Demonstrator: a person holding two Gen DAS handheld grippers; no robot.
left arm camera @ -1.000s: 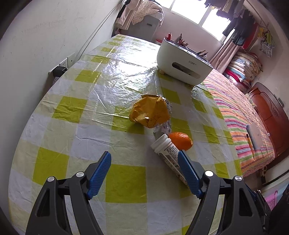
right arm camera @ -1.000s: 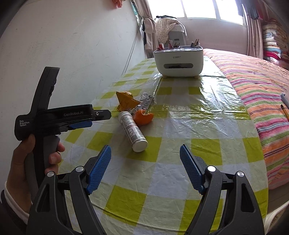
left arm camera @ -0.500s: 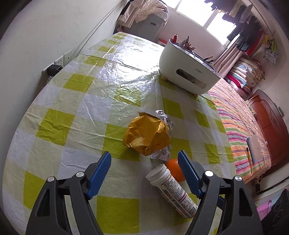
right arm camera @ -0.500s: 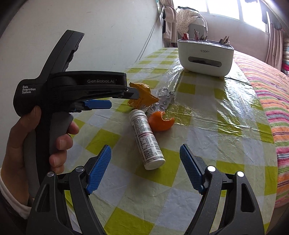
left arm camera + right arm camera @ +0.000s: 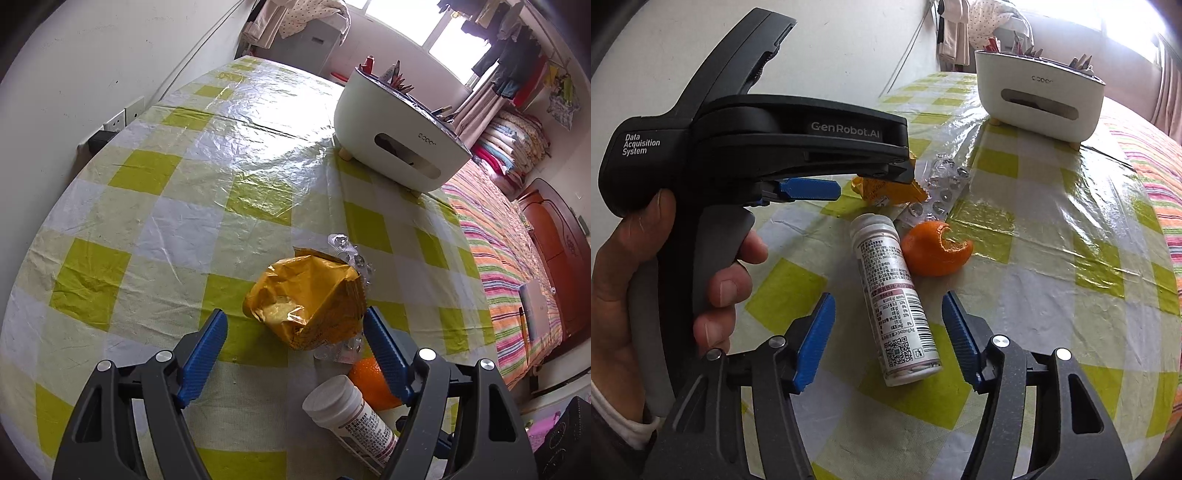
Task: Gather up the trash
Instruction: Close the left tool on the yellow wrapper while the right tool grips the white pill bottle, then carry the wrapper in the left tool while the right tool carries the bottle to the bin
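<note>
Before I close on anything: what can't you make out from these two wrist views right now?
- Bottle: base hidden behind the left gripper in the left wrist view; label print too small to read.
- Blister pack: mostly covered by the yellow wrapper in the left wrist view.
- Orange peel: half hidden by a left finger there.
- White bin: contents too small.
- Right gripper: jaws have just been closing around the bottle, not touching.

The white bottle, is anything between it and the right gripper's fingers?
No. The white bottle lies on its side on the checked tablecloth, between the open fingers of the right gripper, which have just been closing. The orange peel sits behind it.
</note>
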